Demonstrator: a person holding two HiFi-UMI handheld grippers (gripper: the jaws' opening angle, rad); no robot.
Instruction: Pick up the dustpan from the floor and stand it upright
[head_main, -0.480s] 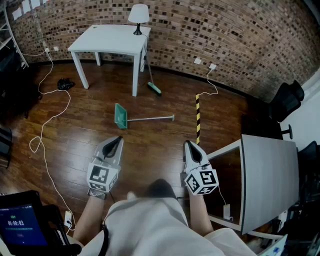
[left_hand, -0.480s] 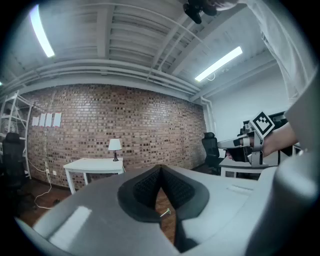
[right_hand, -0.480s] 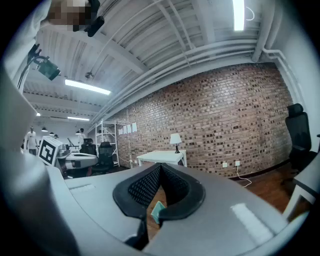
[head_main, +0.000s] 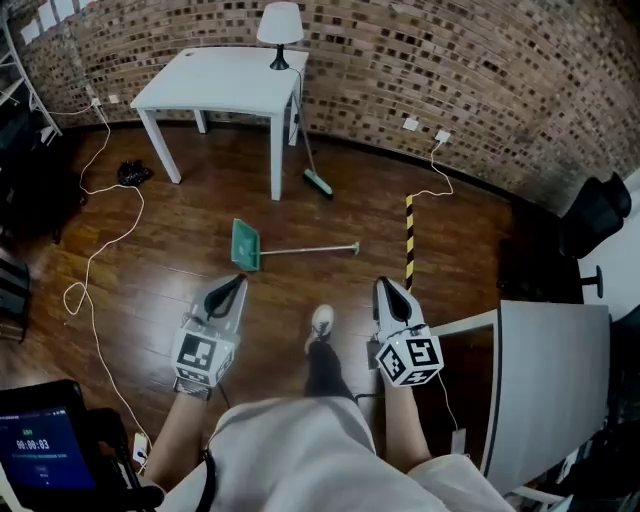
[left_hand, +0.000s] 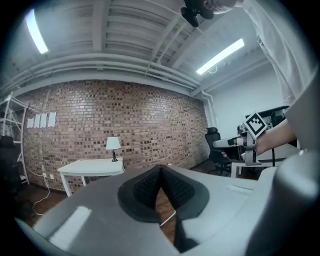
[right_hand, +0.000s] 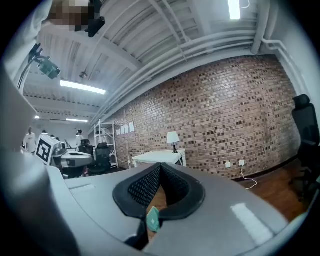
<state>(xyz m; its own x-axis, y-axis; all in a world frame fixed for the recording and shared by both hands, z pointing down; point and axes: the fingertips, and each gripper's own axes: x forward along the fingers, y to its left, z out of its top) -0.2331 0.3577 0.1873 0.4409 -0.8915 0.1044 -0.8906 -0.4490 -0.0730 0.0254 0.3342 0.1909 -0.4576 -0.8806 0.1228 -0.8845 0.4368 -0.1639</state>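
On the floor (head_main: 180, 280), a green dustpan (head_main: 246, 245)

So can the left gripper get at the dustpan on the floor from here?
Probably not yet. Nothing blocks the way, only wooden floor between, but the dustpan lies well ahead of the left gripper, whose jaws are shut.

glossy wood floor (head_main: 190, 270), rough brick wall (head_main: 480, 70)

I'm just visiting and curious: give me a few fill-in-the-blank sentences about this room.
The green dustpan lies flat on the wooden ____.
The lamp stands on a white ____.
The wall behind the lamp is built of ____.
Missing words: floor; table; brick.
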